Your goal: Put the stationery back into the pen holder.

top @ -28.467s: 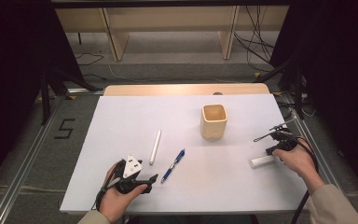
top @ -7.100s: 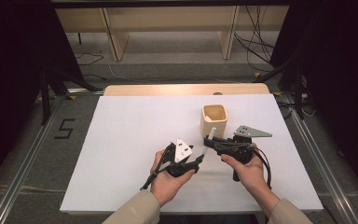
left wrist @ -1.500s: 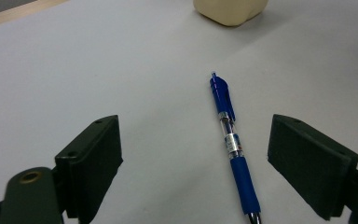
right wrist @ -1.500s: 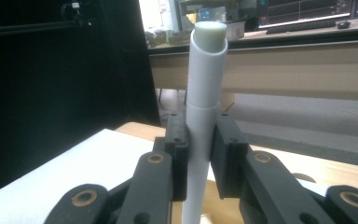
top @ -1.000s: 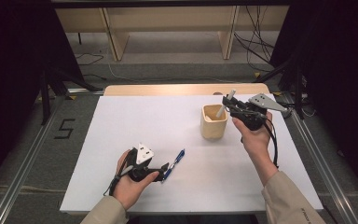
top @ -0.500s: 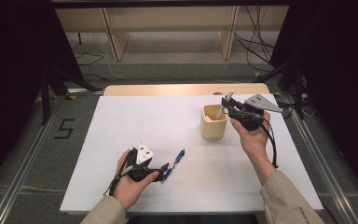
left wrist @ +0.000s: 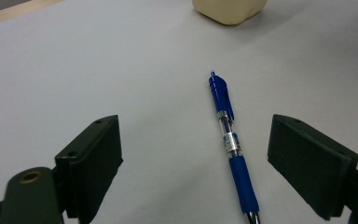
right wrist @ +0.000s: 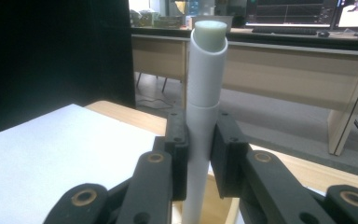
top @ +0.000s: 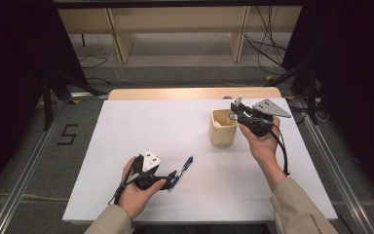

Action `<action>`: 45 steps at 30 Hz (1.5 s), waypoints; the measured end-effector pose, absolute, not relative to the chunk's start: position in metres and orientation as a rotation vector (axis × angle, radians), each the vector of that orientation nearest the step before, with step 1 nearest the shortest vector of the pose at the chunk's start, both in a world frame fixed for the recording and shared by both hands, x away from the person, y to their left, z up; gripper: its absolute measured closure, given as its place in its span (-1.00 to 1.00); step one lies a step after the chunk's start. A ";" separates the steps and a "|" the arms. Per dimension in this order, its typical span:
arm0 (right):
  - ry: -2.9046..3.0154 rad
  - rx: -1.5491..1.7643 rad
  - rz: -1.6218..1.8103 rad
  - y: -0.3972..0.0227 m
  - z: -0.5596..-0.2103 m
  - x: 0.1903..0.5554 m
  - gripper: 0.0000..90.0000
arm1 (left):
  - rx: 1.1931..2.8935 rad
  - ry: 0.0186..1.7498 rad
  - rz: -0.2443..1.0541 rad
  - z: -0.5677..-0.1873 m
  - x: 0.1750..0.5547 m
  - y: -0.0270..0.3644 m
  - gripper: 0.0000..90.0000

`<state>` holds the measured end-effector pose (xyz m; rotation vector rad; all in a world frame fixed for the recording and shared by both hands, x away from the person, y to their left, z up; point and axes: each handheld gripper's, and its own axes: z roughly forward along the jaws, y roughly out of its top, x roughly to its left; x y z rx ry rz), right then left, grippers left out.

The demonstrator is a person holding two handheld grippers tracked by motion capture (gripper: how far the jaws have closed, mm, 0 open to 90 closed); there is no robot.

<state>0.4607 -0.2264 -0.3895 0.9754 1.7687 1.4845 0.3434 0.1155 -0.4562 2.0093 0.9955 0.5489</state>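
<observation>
Over the cup [top: 223, 126] at far right, the right tool [top: 235, 111] grips a white tube [right wrist: 204, 107], upright, cap end up. Near left, the left tool [top: 171, 179] rests wide open on the worktop [top: 141, 122], straddling a blue pen [left wrist: 230, 144] untouched; its axis runs toward the cup.

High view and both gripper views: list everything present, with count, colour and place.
Table: one, white top with a wooden far edge, centre.
Cup: one, pale wood-coloured, squarish, right of centre on the table.
Ballpoint pen: one, blue with a clear middle, lying flat on the table between the open left jaws, untouched.
White marker: one, white with a pale end, upright, clamped above the cup's far right side.
Left claw: black, open, low at the table's near left.
Right claw: black, shut on the white marker.
Hands: two, sleeves beige.
</observation>
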 end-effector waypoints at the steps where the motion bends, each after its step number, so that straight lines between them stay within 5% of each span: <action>1: 1.769 0.977 1.482 -0.226 -0.390 0.461 0.74 | 2.010 0.995 0.549 -0.456 0.343 0.115 -0.61; 45: 1.795 0.994 1.416 -0.223 -0.406 0.475 0.74 | 2.019 0.992 0.540 -0.457 0.344 0.115 -0.61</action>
